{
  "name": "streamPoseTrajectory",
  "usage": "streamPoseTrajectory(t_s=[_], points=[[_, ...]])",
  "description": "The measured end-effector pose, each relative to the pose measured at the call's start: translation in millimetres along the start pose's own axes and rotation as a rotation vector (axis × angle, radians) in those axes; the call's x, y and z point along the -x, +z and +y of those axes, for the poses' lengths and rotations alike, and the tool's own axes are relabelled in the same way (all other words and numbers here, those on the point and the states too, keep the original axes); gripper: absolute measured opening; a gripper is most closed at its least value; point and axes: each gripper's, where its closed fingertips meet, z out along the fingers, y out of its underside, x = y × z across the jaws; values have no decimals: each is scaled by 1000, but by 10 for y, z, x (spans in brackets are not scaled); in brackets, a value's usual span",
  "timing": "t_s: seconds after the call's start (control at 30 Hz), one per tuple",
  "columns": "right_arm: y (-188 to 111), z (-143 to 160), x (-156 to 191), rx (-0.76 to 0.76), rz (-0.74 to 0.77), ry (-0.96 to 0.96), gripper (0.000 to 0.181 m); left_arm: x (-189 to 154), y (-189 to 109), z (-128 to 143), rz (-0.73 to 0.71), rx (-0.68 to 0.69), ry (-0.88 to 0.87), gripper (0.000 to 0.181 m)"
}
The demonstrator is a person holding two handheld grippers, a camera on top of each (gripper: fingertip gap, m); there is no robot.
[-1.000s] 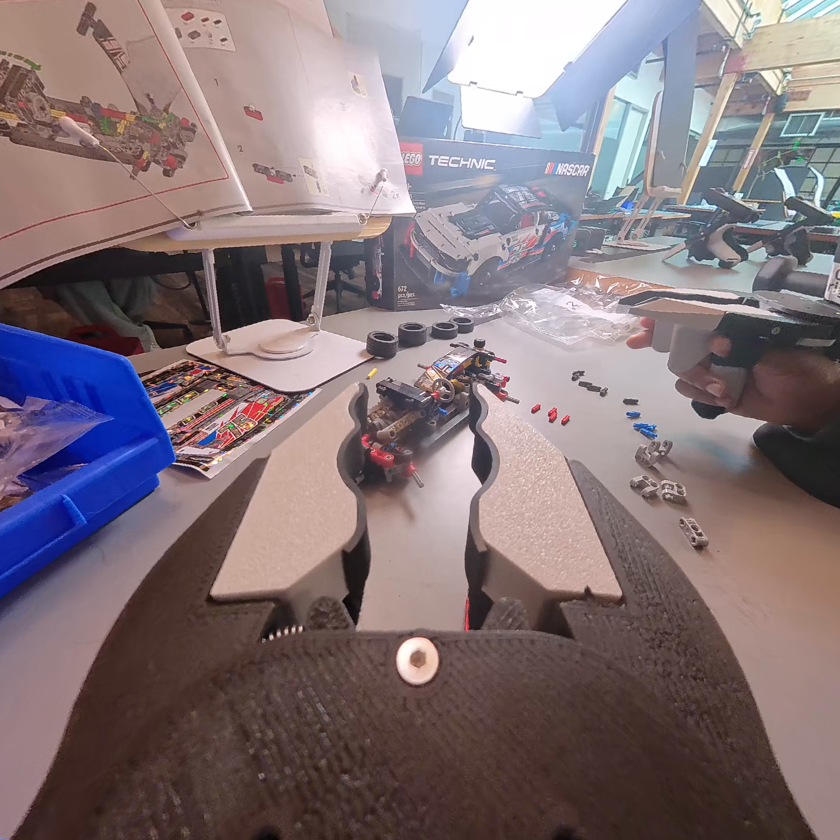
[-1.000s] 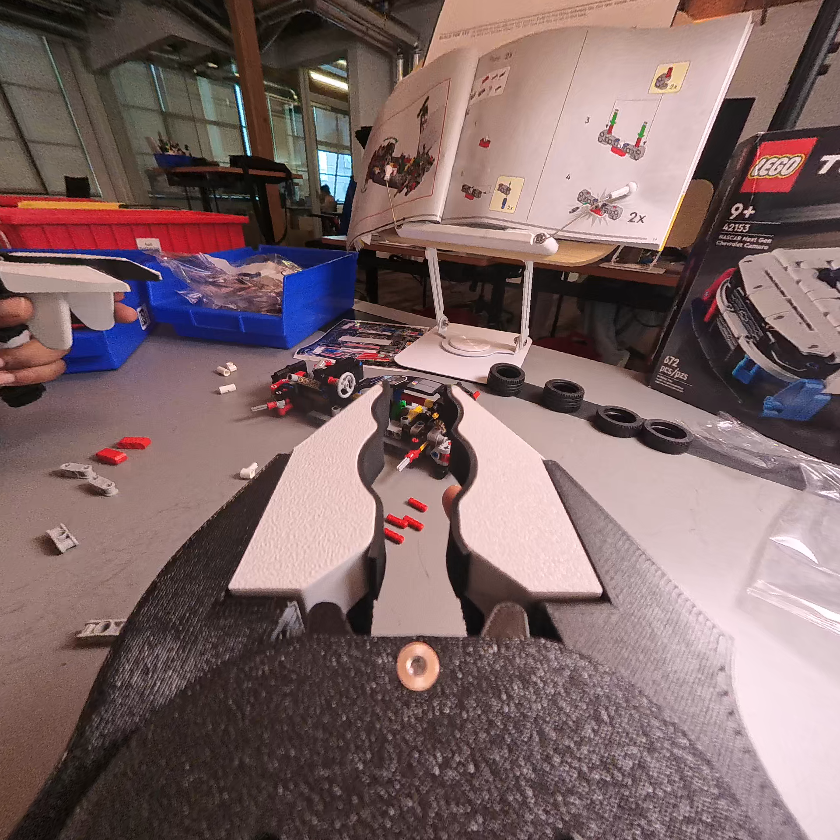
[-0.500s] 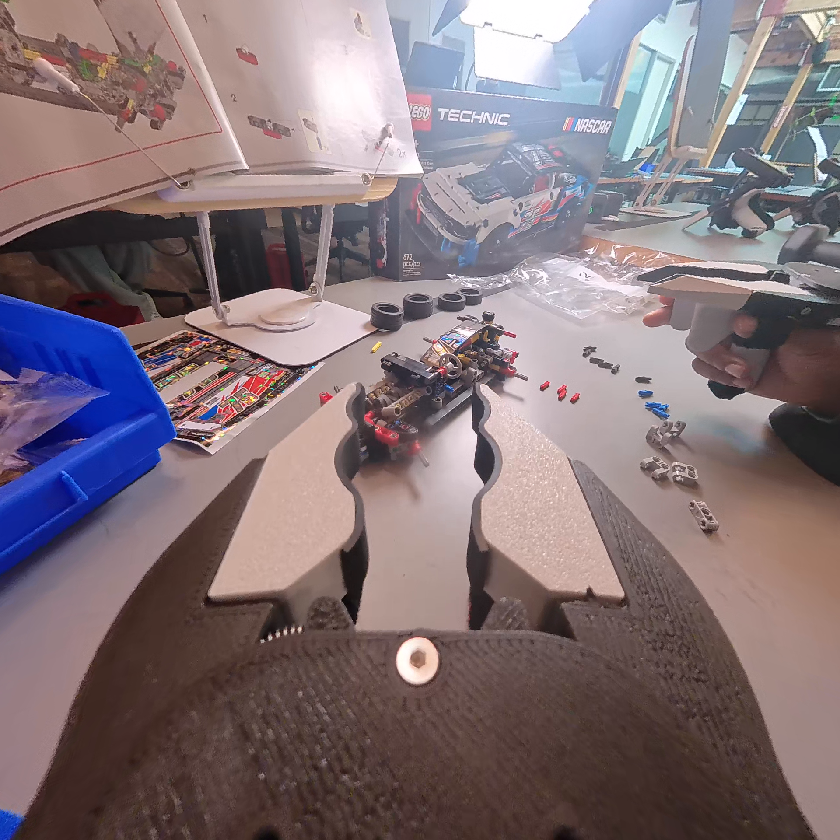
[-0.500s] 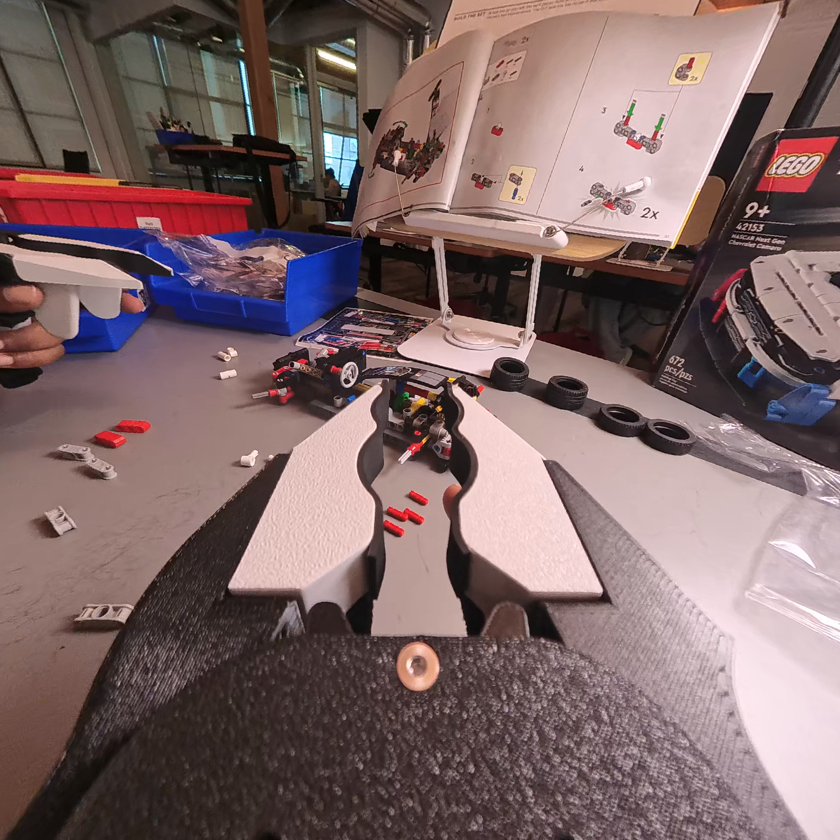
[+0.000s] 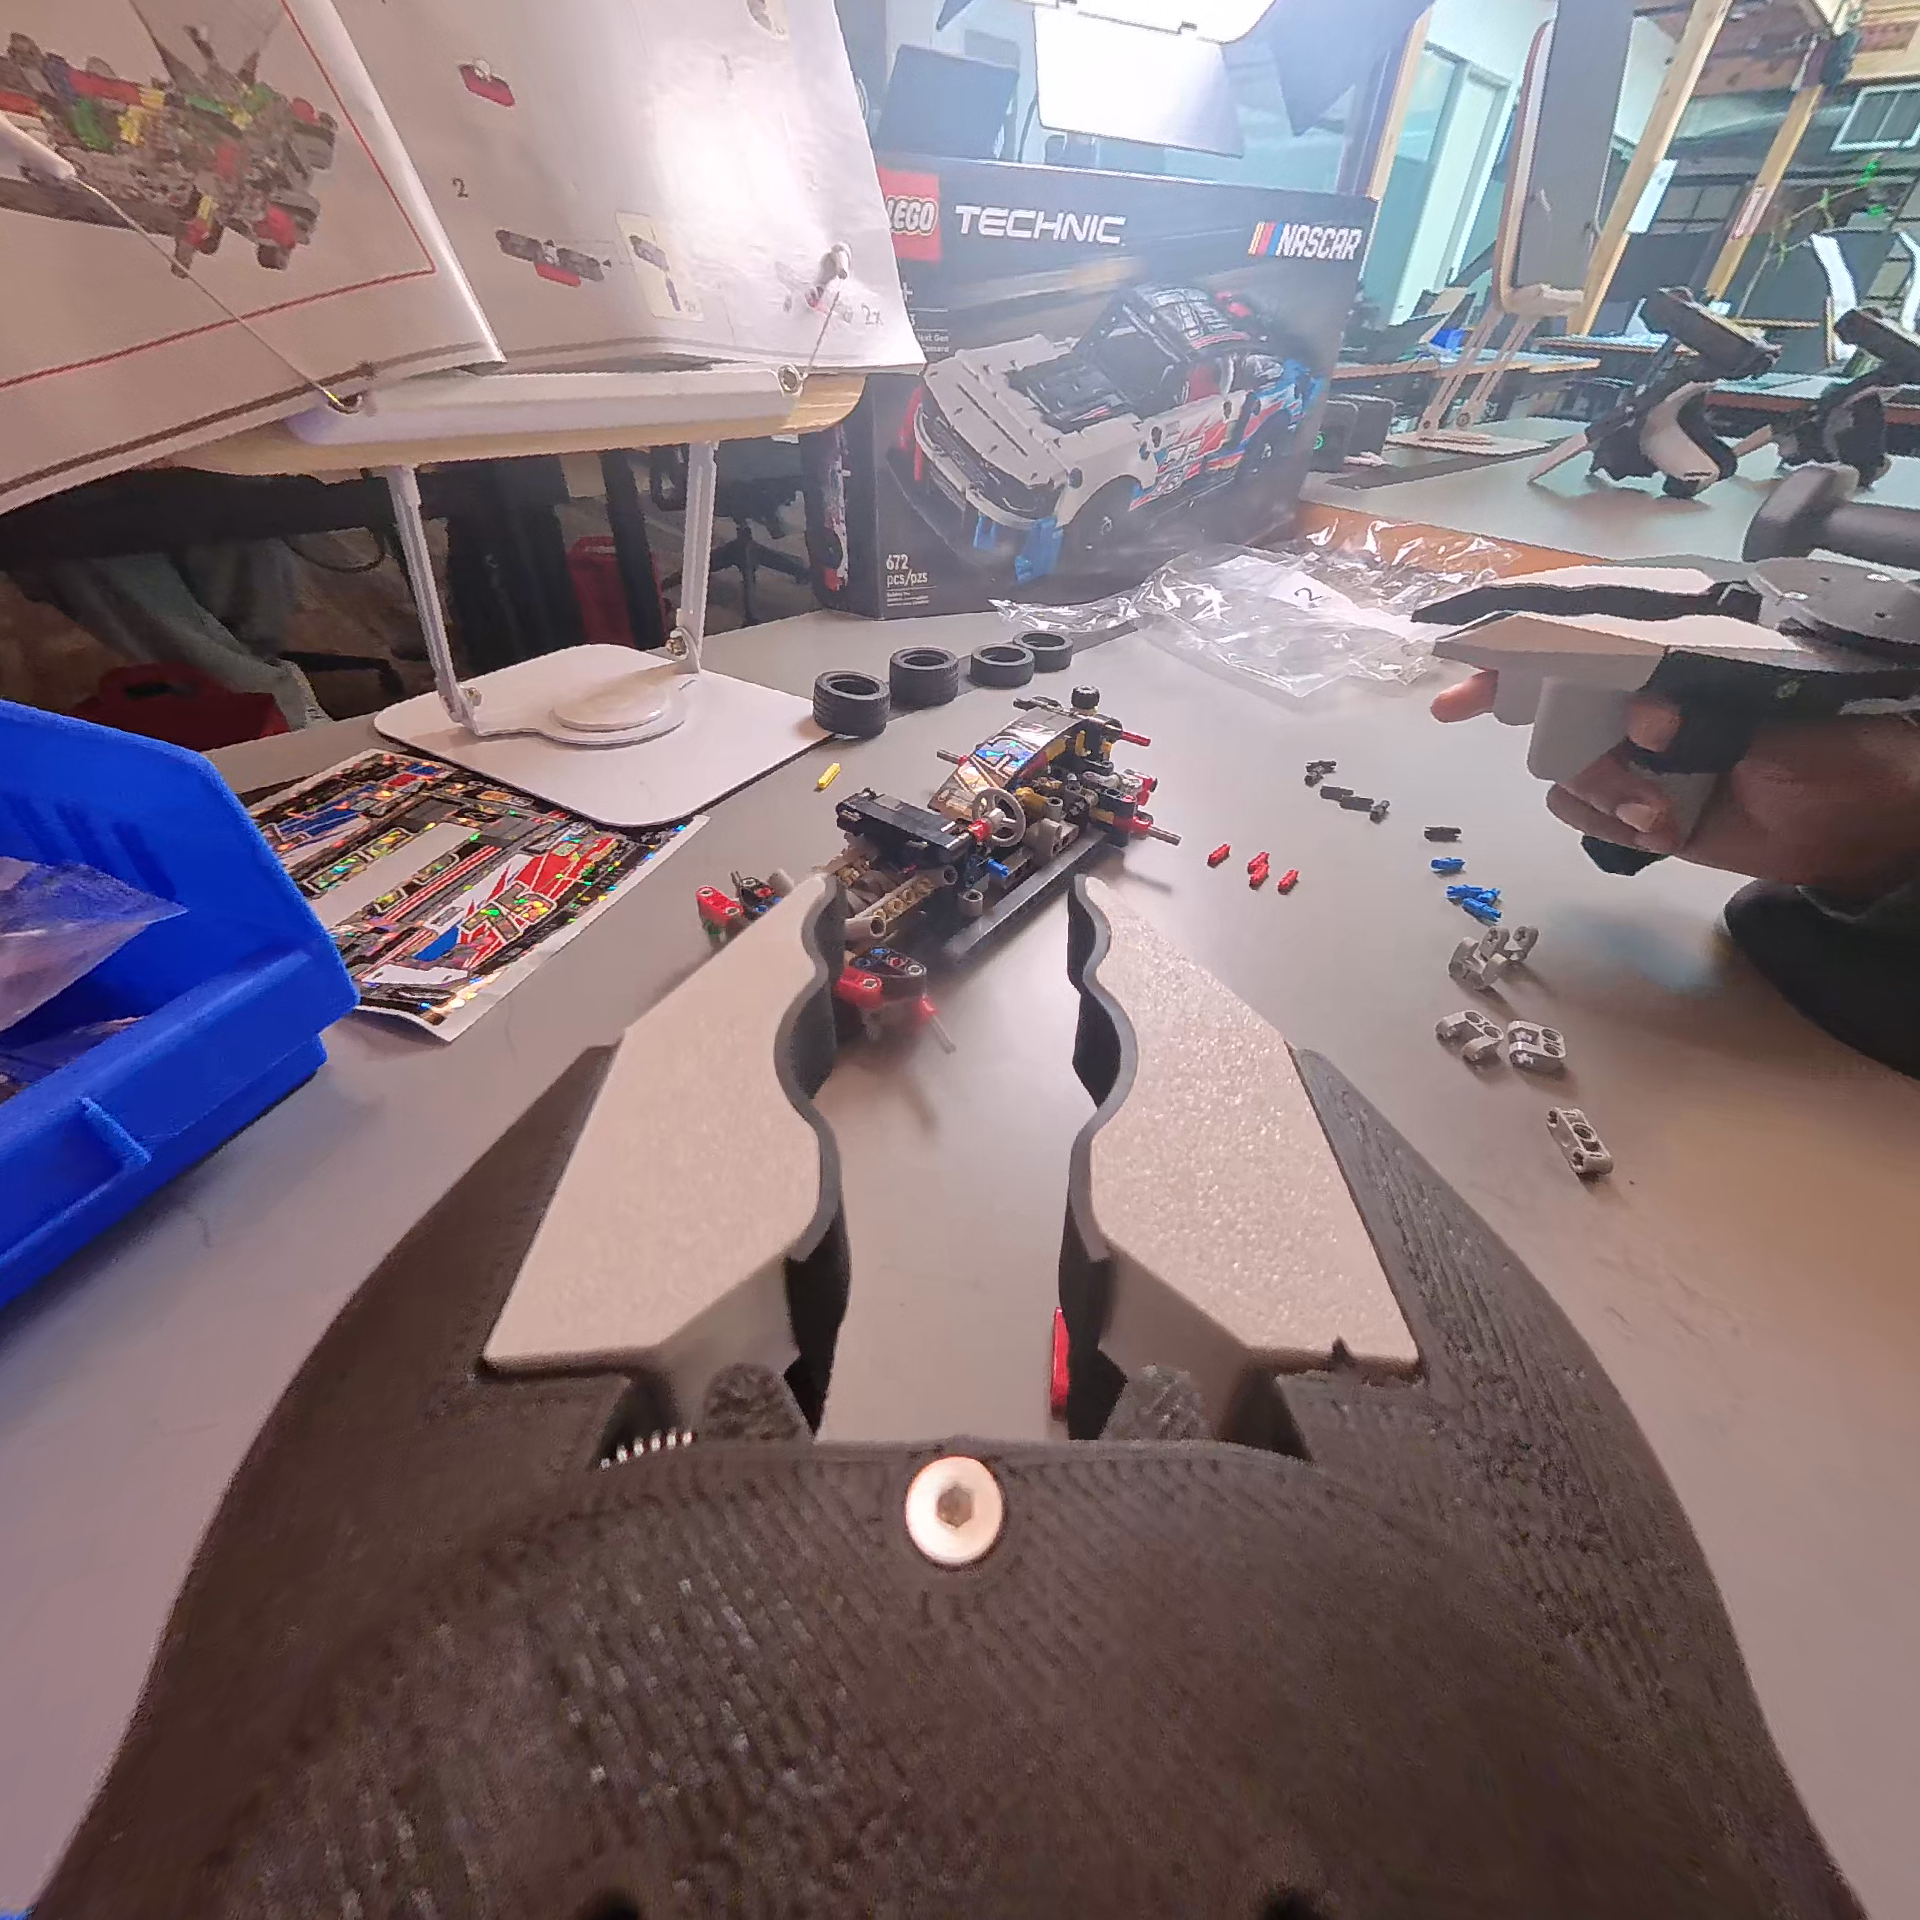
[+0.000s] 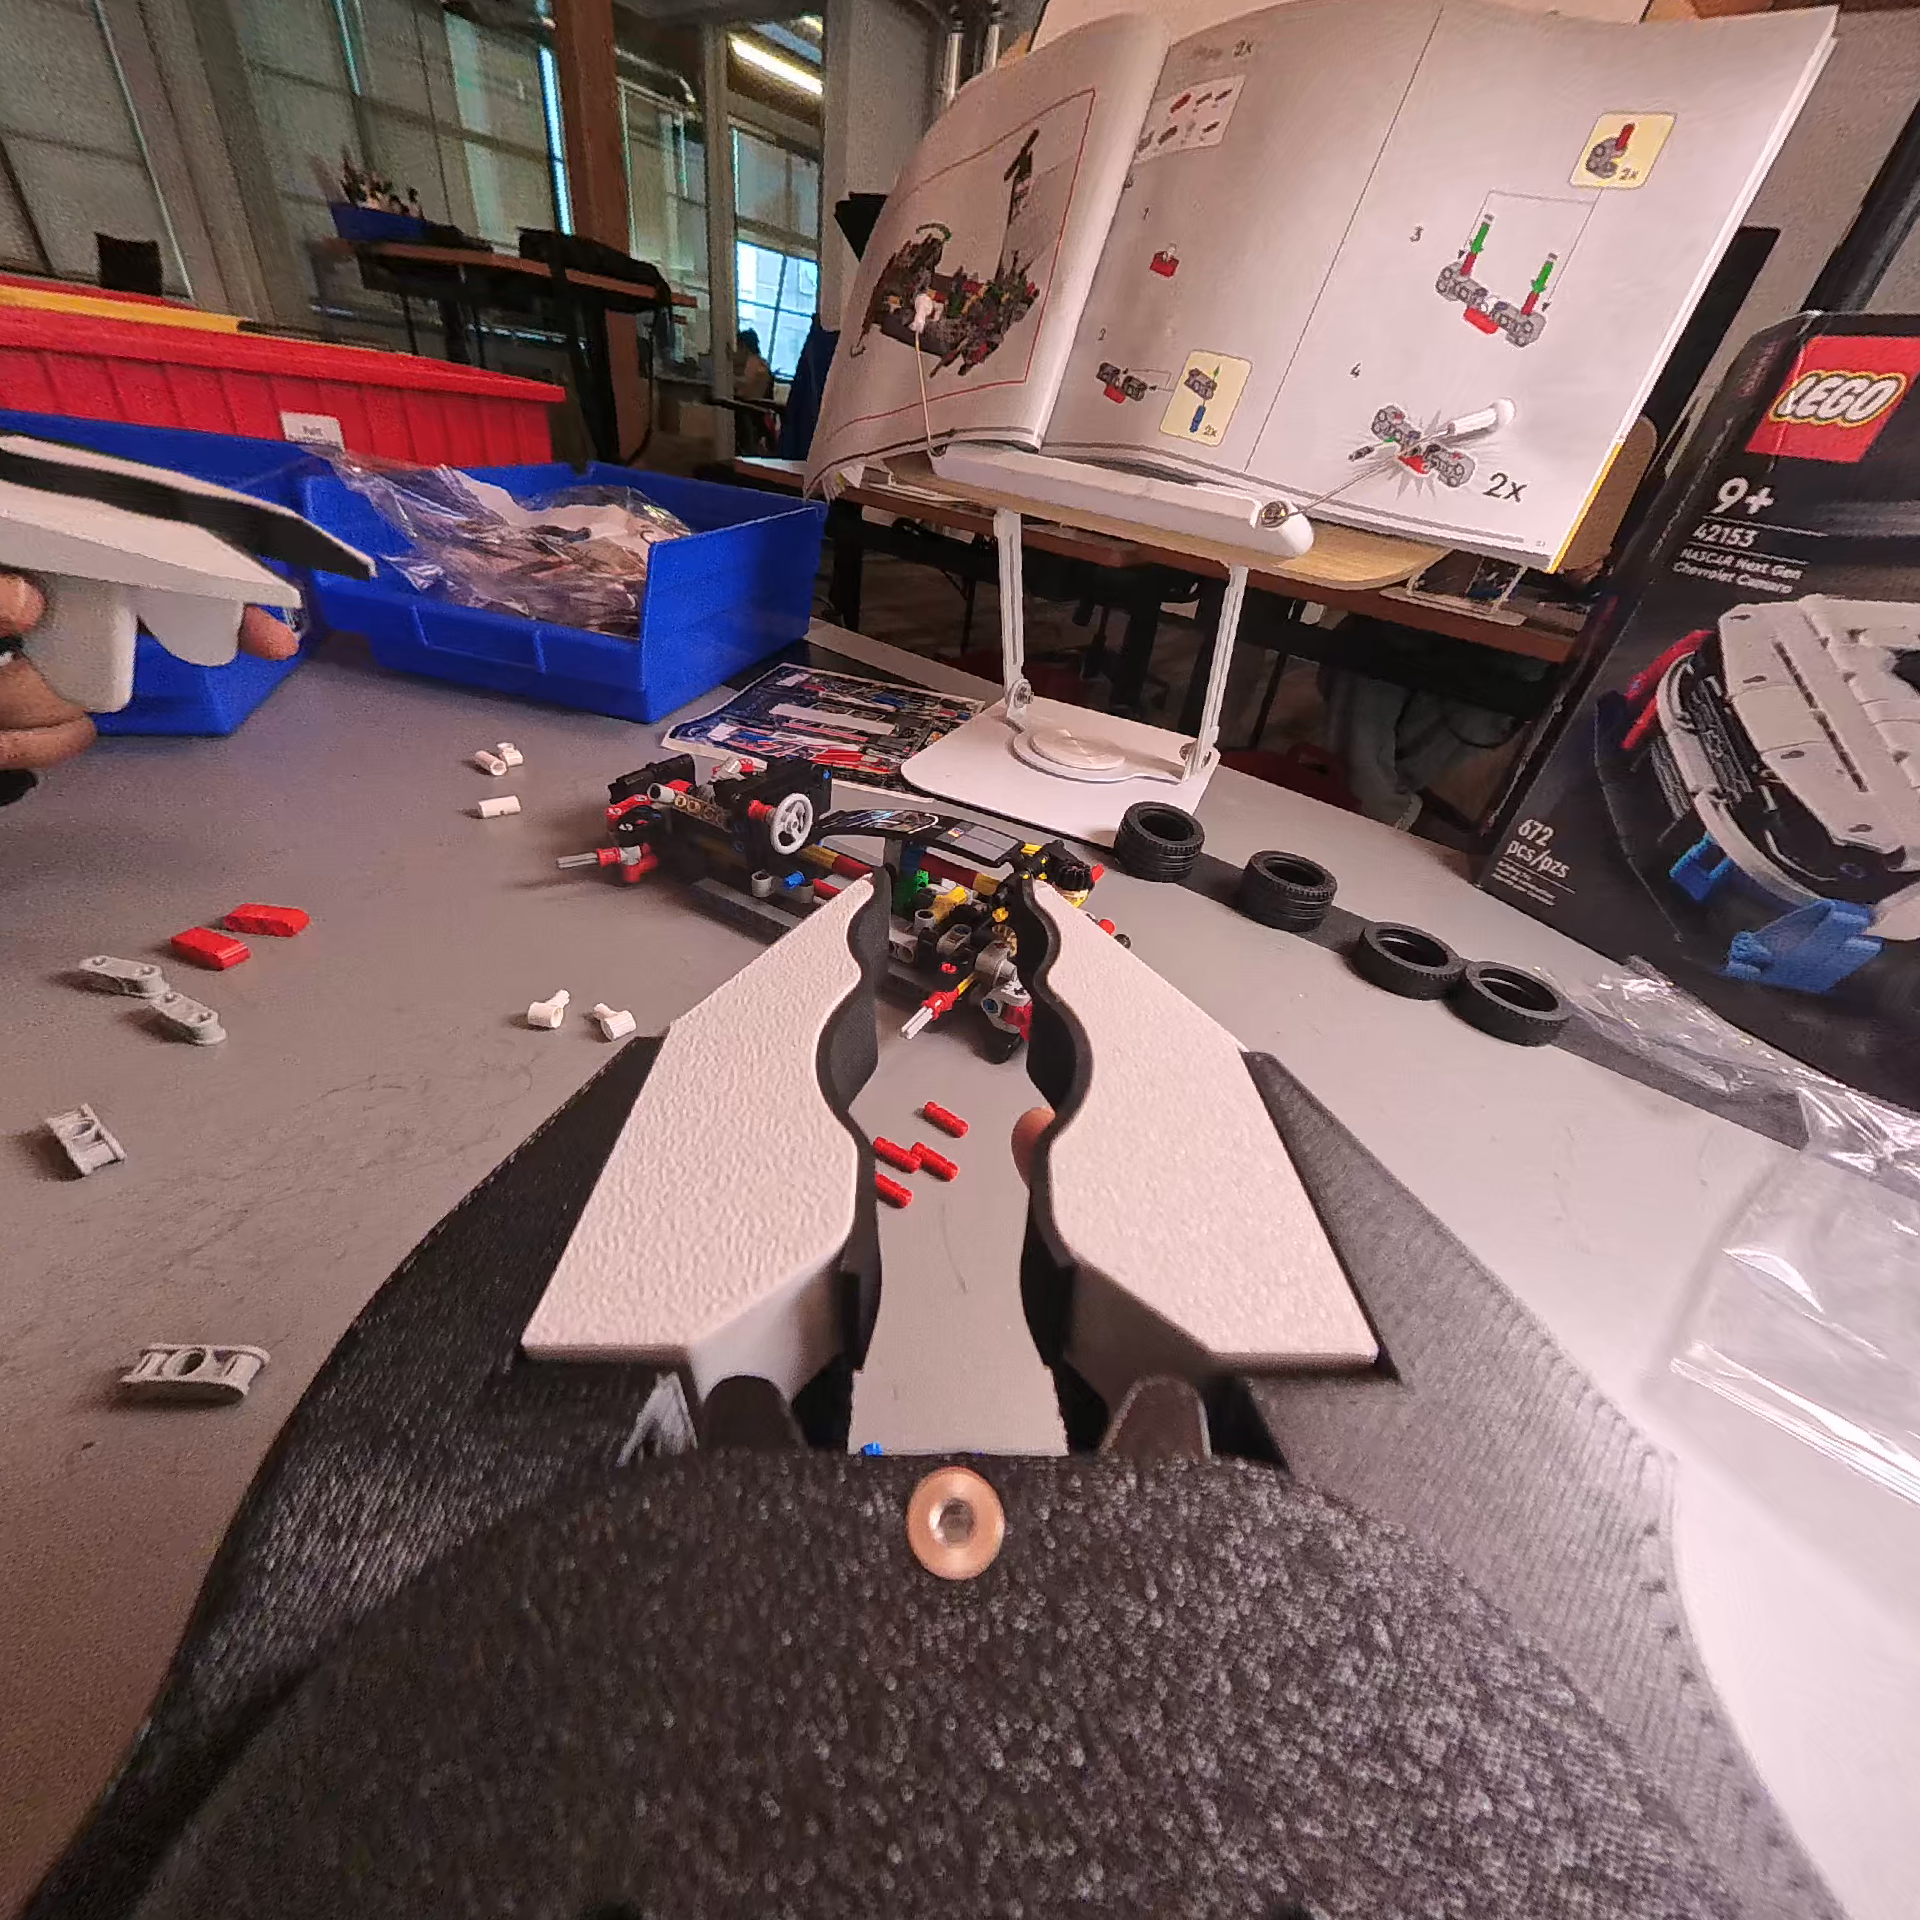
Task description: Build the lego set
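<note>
The part-built Lego car chassis (image 5: 987,831) lies on the grey table (image 5: 1299,1091), also in the right wrist view (image 6: 831,842). My left gripper (image 5: 951,904) is open and empty, its tips at the chassis's near end, the left finger (image 5: 727,1091) partly covering it. My right gripper (image 6: 956,904) is open and empty, its tips framing the chassis's other end, with several red pins (image 6: 914,1153) on the table between its fingers. Each gripper shows in the other's view, hand-held above the table: the right one (image 5: 1558,644), the left one (image 6: 135,561).
Loose parts lie right of the chassis: red pins (image 5: 1257,868), blue pins (image 5: 1470,899), grey connectors (image 5: 1496,1029). Several tyres (image 5: 940,675), the set box (image 5: 1101,395), an instruction book on a stand (image 5: 520,208), a sticker sheet (image 5: 457,883) and a blue bin (image 5: 156,987) surround it. Left tips to right tips: about 25 cm.
Both grippers have drifted a little closer to the chassis and the book stand, and the left view has tipped down slightly. Both stay open; nothing was picked up.
</note>
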Motion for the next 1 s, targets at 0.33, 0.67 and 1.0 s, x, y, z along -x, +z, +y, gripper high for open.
streamPoseTrajectory(t_s=[0.33,0.67,1.0], points=[[9,13,42,11,-8,-35,21,-162,50,177,90,109,64,28],[20,58,114,53,-20,-75,16,-233,-114,584,237,370,163,24],[22,60,192,61,-48,-87,13,-240,-315,1118,304,631,222,19]])
